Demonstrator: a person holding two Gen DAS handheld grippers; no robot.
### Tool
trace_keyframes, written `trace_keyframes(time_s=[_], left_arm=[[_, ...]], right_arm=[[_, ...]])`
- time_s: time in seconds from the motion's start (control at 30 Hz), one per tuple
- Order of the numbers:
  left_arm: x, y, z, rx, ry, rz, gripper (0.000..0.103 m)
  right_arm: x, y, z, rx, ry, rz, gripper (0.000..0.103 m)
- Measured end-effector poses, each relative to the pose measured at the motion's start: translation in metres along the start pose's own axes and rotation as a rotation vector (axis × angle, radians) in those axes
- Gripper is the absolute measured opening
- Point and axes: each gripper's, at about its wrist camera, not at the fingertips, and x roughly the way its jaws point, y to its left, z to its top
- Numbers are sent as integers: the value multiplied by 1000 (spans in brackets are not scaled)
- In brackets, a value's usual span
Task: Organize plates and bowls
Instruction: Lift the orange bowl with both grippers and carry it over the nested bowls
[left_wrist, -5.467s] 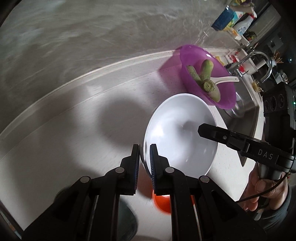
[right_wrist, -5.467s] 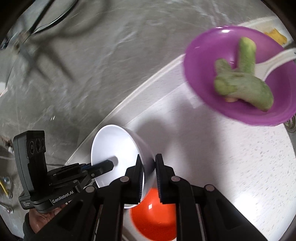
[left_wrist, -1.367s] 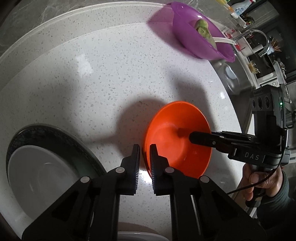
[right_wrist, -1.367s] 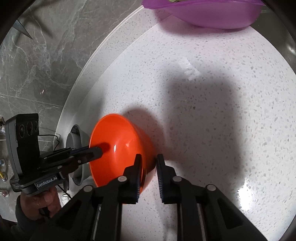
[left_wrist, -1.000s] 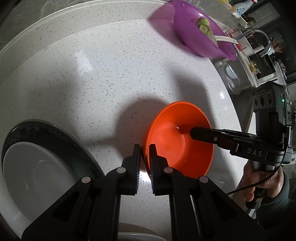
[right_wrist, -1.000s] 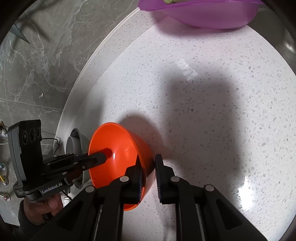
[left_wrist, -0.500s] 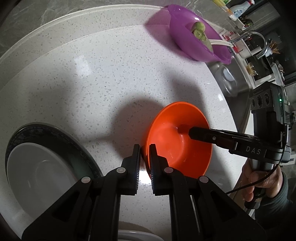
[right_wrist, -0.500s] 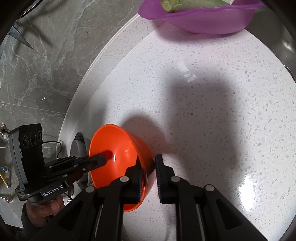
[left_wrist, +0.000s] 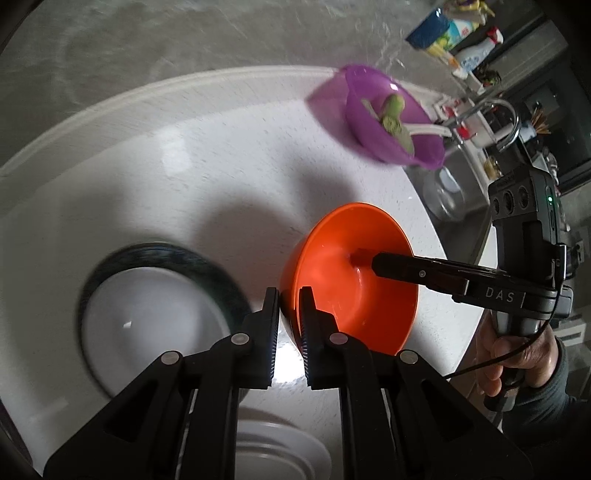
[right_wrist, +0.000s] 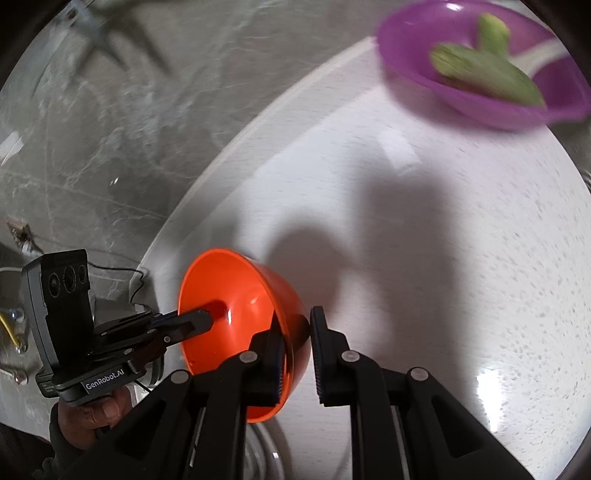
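Note:
An orange bowl (left_wrist: 351, 273) hangs above the white counter (left_wrist: 192, 155), held from both sides. My left gripper (left_wrist: 288, 302) is shut on its near rim. My right gripper (right_wrist: 295, 325) is shut on the opposite rim, one finger reaching inside the orange bowl (right_wrist: 236, 295). To the left on the counter lies a white bowl (left_wrist: 147, 317) inside a dark-rimmed plate (left_wrist: 221, 280). Another white plate (left_wrist: 280, 454) shows at the bottom edge, partly hidden by my left gripper.
A purple bowl (left_wrist: 388, 118) with green vegetables and a white spoon stands at the far right of the counter, near the sink (left_wrist: 447, 195) and tap (left_wrist: 495, 110). Bottles (left_wrist: 454, 33) line the back. A grey marble wall (right_wrist: 92, 129) borders the counter.
Both grippers have lifted the orange bowl off the counter; the counter and the purple bowl look farther away, and the stacked white bowl and plate have shifted right in the left wrist view.

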Motion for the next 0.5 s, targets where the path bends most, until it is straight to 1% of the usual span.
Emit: trace_keyframes(time_s=[0.1,0.27,0.37,0.5], left_arm=[[-24,12,-6,-15,-33,13,10],[-63,41,-19,-49,-81,43,10],[-75,64,-29,-79,-95,53,10],[-83,90,-44,-105,-101,61,10]], right_arm=[[4,24,6,-43,6,12,15],[20,69,13,-116,29,31,15],[37,93,15,-150,47,28,15],[58,111,15,-174,67,16,15]])
